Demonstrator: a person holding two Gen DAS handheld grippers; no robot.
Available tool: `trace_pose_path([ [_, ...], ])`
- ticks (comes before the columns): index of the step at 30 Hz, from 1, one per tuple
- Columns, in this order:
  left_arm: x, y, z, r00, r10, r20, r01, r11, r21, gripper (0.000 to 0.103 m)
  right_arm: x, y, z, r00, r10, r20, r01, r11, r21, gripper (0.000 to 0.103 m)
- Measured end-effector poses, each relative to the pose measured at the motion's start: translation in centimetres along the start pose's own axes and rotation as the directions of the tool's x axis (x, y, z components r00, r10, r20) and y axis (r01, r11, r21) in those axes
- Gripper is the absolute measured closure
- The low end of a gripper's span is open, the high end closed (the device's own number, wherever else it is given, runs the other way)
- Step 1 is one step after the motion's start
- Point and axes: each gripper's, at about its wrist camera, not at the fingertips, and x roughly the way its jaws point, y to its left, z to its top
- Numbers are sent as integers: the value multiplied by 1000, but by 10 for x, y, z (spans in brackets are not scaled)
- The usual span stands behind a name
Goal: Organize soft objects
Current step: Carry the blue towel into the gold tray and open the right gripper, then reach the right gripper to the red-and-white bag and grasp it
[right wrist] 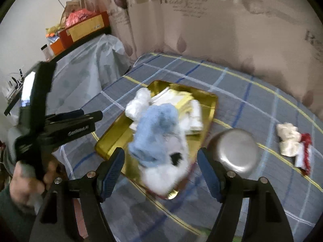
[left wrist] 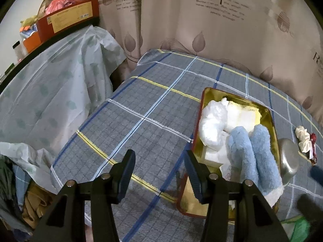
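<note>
A gold tin tray (left wrist: 206,96) (right wrist: 113,141) lies on the plaid bedspread and holds white soft bundles (left wrist: 212,121) (right wrist: 139,100) and a fluffy blue-and-white sock (left wrist: 256,155) (right wrist: 159,141). A cream and red scrunchie (left wrist: 304,143) (right wrist: 292,143) lies on the bed right of the tray. My left gripper (left wrist: 159,171) is open and empty, just left of the tray; it also shows in the right wrist view (right wrist: 90,117). My right gripper (right wrist: 161,173) is open and empty, above the sock at the tray's near end.
A round metal bowl (left wrist: 288,161) (right wrist: 236,151) sits upside down next to the tray's right side. A plastic-covered table (left wrist: 50,80) with red and orange boxes (left wrist: 68,18) stands left of the bed. A curtain (left wrist: 222,30) hangs behind.
</note>
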Motion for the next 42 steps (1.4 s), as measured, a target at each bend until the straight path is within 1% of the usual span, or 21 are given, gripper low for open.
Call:
trace_pose_path([
  [2, 1, -2, -1, 1000, 1, 3, -1, 1000, 11, 51, -19, -13, -6, 999, -26, 21, 25, 1000, 17, 28],
  [5, 4, -2, -2, 1000, 6, -8, -6, 1000, 13, 51, -43, -34, -15, 997, -65, 41, 63, 997, 48, 28],
  [9, 4, -3, -2, 1000, 17, -1, -17, 1000, 19, 51, -72, -74, -31, 989, -142, 37, 139, 987, 84, 28],
  [11, 6, -4, -3, 1000, 27, -1, -27, 999, 28, 51, -86, -97, -39, 981, -191, 30, 188, 977, 98, 28],
  [12, 7, -4, -3, 1000, 25, -2, -25, 999, 31, 51, -94, -112, -44, 974, -224, 27, 220, 969, 108, 28],
  [16, 8, -7, -5, 1000, 25, -6, -25, 999, 40, 51, -116, -168, -61, 952, -307, 0, 303, 940, 160, 27],
  [18, 7, -9, -7, 1000, 24, -4, -24, 999, 47, 51, -121, -194, -69, 935, -354, -13, 352, 922, 160, 27],
  [19, 7, -10, -7, 1000, 24, -3, -24, 998, 52, 51, -121, -209, -73, 921, -389, -22, 388, 909, 152, 26],
  [21, 7, -14, -9, 1000, 25, -4, -25, 998, 63, 51, -116, -227, -79, 906, -422, -34, 422, 895, 146, 26],
  [22, 6, -17, -10, 1000, 24, 0, -24, 997, 72, 51, -113, -239, -82, 904, -425, -43, 427, 890, 159, 25],
  [25, 1, -25, -11, 1000, 2, 11, -3, 996, 93, 51, -98, -270, -89, 915, -398, -58, 400, 887, 231, 25],
  [29, -10, -35, -12, 999, -30, 33, 26, 993, 118, 51, -66, -297, -84, 913, -405, -58, 404, 871, 280, 25],
  [31, -14, -39, -12, 999, -40, 34, 35, 992, 124, 51, -55, -306, -80, 920, -389, -51, 385, 871, 306, 25],
  [33, -16, -42, -11, 999, -44, 30, 39, 990, 133, 51, -39, -315, -71, 920, -390, -45, 382, 864, 328, 25],
  [35, -15, -45, -11, 999, -39, 15, 36, 989, 145, 51, -27, -324, -64, 919, -392, -38, 380, 856, 351, 25],
  [39, -14, -52, -7, 1000, -31, 3, 30, 987, 159, 51, -4, -347, -55, 930, -365, -30, 342, 836, 428, 25],
  [42, -16, -61, -1, 999, -35, 1, 34, 985, 169, 51, 10, -355, -50, 930, -367, -31, 344, 835, 430, 25],
])
